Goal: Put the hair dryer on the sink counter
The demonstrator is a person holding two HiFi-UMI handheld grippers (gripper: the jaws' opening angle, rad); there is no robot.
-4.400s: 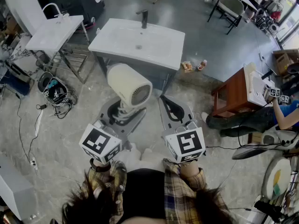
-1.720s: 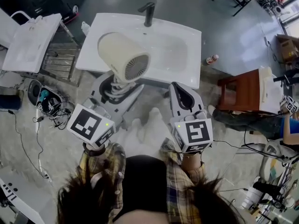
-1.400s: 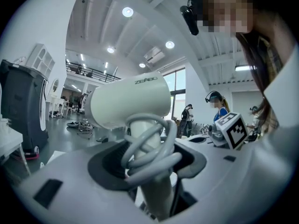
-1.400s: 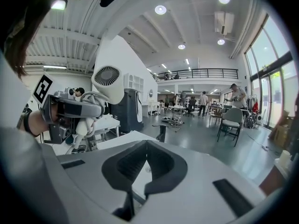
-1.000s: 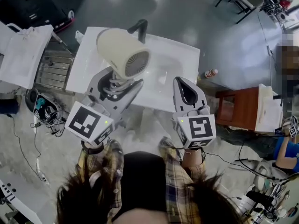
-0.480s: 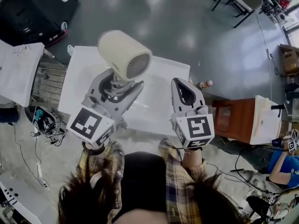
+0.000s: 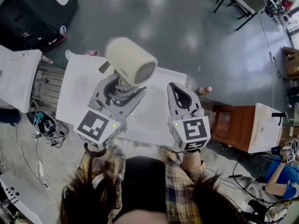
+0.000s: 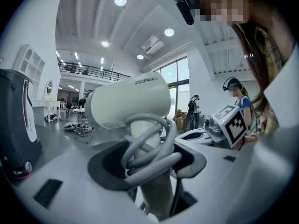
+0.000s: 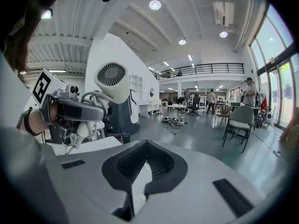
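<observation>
A cream hair dryer (image 7: 131,61) with its grey cord wound round the handle stands upright in my left gripper (image 7: 119,88), which is shut on the handle. It hangs above the far part of the white sink counter (image 7: 79,92). In the left gripper view the dryer (image 8: 128,101) fills the middle, with its handle between the jaws. My right gripper (image 7: 174,85) is beside it to the right over the counter, shut and holding nothing. The right gripper view shows the dryer (image 9: 112,80) at left and a strip of counter (image 9: 93,146) below.
A brown wooden stand (image 7: 233,125) sits right of the counter, with a small bottle (image 7: 203,90) on the floor by it. A second white basin (image 7: 16,76) and cables (image 7: 44,125) lie at left. A black machine (image 7: 32,8) stands beyond.
Both grippers have travelled forward from the counter's near edge to above it, the left one carrying the dryer. The faucet is now hidden behind the dryer.
</observation>
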